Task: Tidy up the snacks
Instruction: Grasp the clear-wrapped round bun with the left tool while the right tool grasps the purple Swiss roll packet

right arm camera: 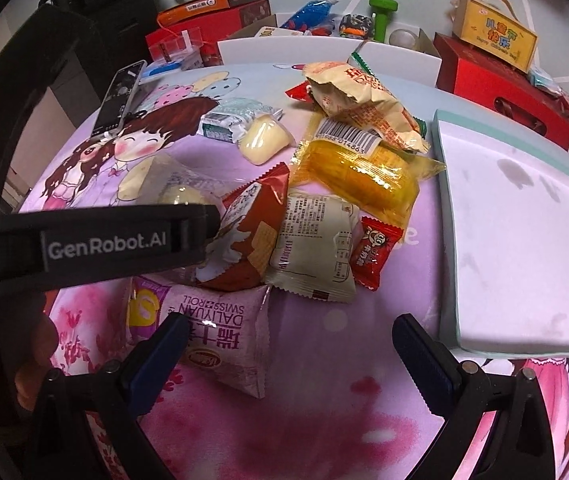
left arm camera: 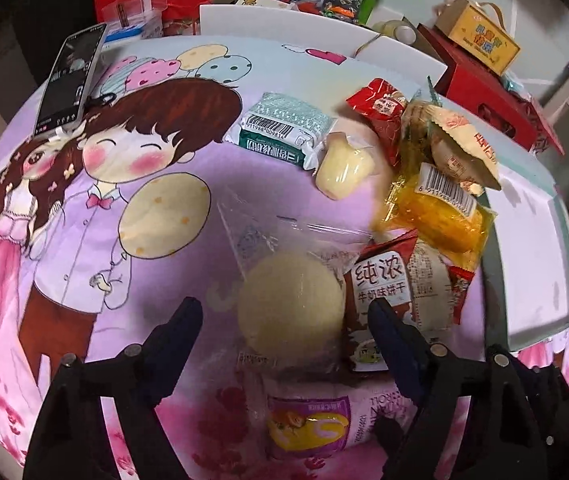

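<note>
Two grippers held spread: left gripper (left arm camera: 284, 312) straddles a clear-wrapped round cake (left arm camera: 290, 304); right gripper (right arm camera: 290, 330) flanks bare cloth, swiss roll packet (right arm camera: 212, 340) at its left finger, white tray (right arm camera: 516, 232) edge beside its right.

The black gripper arm (right arm camera: 96, 240) reads "GenRobot.AI". The pink snack pack (right arm camera: 220, 344) says "DALIYUAN SWISS ROLL". A brown biscuit pack (left arm camera: 380, 280) shows "纯浓 牛奶味饼干".
</note>
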The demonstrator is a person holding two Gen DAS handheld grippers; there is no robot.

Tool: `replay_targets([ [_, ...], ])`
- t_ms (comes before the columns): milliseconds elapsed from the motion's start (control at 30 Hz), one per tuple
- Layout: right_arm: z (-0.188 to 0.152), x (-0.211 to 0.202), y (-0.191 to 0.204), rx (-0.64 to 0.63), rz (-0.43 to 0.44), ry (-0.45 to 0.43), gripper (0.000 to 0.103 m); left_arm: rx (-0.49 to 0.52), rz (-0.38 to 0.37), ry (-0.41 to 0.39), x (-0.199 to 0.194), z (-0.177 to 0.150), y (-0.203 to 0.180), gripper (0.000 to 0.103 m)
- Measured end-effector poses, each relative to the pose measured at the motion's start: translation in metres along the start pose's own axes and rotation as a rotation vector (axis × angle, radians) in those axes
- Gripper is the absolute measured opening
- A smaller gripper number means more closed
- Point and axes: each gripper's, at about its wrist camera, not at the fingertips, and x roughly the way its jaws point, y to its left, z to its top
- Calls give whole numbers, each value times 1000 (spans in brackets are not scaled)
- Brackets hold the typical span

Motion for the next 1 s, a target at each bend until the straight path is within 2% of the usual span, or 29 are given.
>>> replay_targets([
  [67,0,0,0,3,1,1,103,5,27,6,2,1,0,75],
  [167,-1,-1,-1,4,2,2,103,-7,-1,16,4,2,5,68],
  [367,-2,-3,2,-6,9,-8,103,-34,13,13,-2,-2,18,59],
  [633,-5,1,19,-34,68,9,103,-124,49,26,-3,-8,56,57],
  [1000,-3,21,46,11,173,61,103,-190,79,29,-8,-15,89,57],
])
